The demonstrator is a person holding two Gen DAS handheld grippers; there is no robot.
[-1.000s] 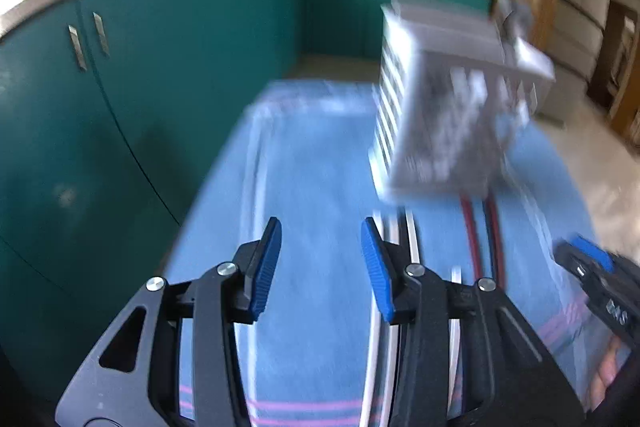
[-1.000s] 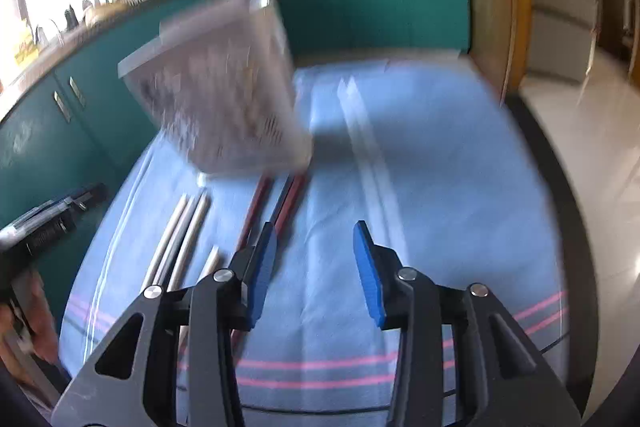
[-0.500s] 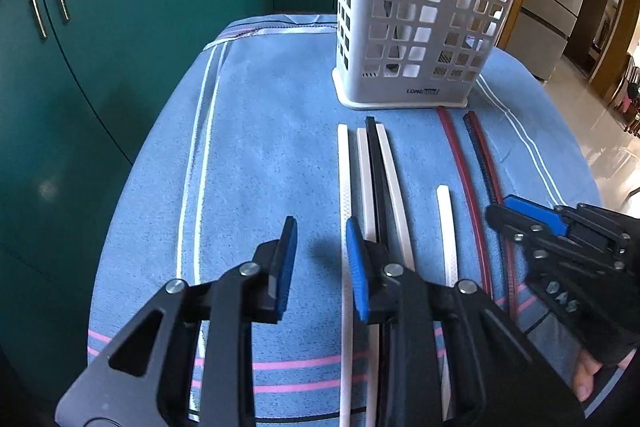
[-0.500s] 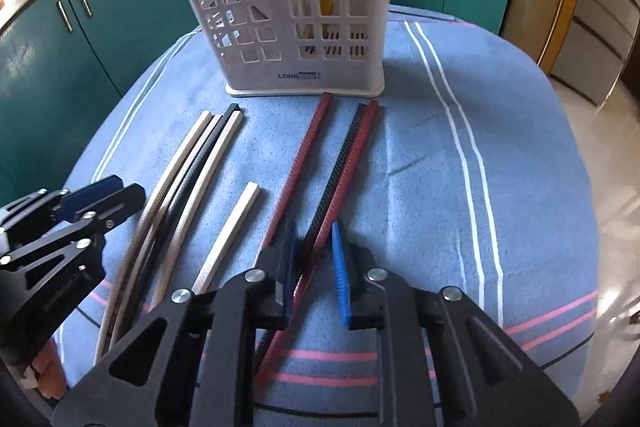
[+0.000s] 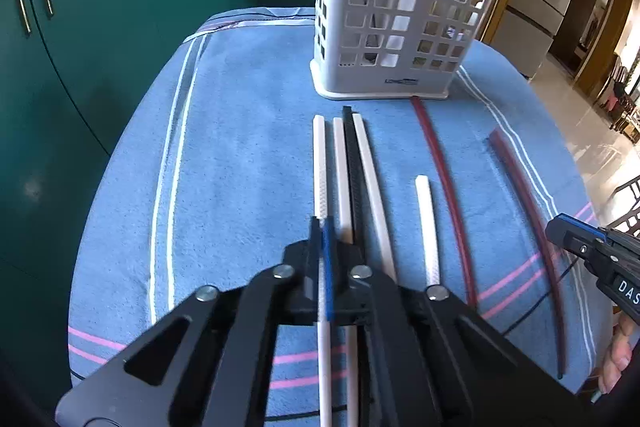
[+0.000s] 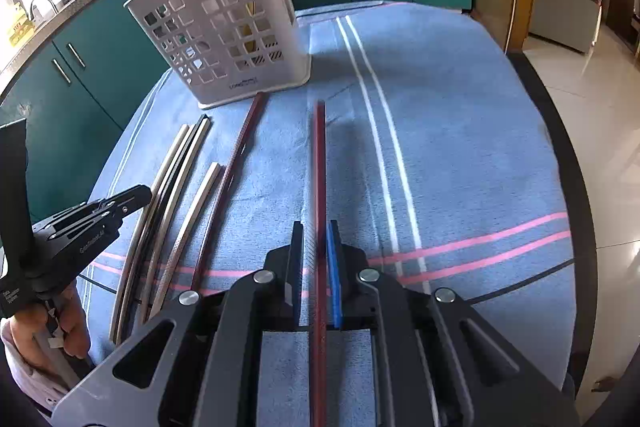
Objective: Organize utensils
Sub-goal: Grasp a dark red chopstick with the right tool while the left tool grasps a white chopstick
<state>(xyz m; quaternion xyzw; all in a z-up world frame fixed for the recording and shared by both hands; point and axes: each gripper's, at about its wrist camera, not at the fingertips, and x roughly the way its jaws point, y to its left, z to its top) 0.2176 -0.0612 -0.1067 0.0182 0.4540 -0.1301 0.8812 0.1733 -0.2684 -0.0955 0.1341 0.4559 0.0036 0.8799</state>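
Chopsticks are laid lengthwise on a blue striped cloth (image 5: 240,155) over a table, near a white perforated utensil basket (image 5: 400,19) standing at the far end. The left gripper (image 5: 322,227) is seen with its jaws pressed together on the leftmost white chopstick (image 5: 319,163), beside 2 more white sticks and 1 black stick (image 5: 352,155). A shorter white stick (image 5: 426,219) and a dark red stick (image 5: 440,171) are laid further right. The right gripper (image 6: 316,231) is seen with its jaws closing around another dark red chopstick (image 6: 319,163), which is held between the pads and pointed toward the basket. Green cabinets (image 5: 100,27) are visible beyond.
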